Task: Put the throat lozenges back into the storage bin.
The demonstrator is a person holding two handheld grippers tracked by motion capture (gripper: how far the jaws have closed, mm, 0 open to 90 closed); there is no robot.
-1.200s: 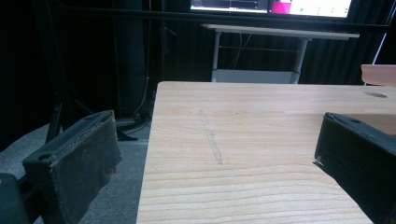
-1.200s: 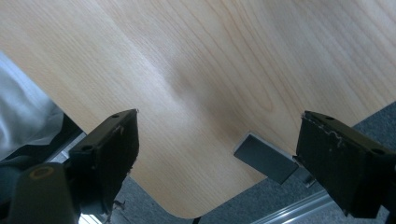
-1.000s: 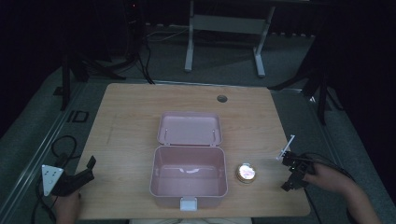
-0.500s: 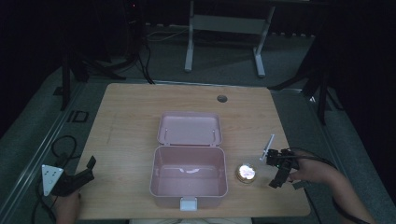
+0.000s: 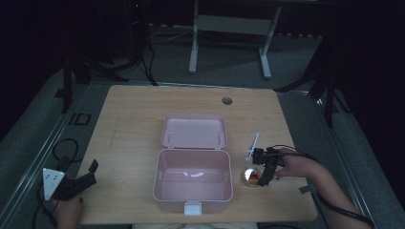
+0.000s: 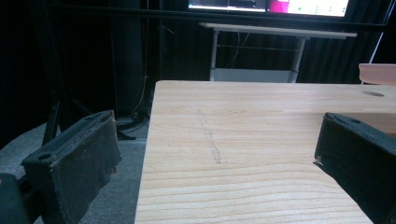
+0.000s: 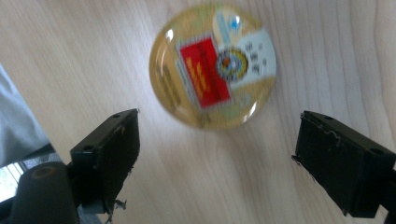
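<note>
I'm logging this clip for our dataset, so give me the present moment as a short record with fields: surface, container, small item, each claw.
surface: wooden table
container: pink box, lid open and folded back, nothing visible inside
small item: round domed disc with a red label, lying on the table just right of the box
right claw: jaws open, poised over the disc, not touching it
left claw: jaws open, holding nothing, at the table's near left corner
</note>
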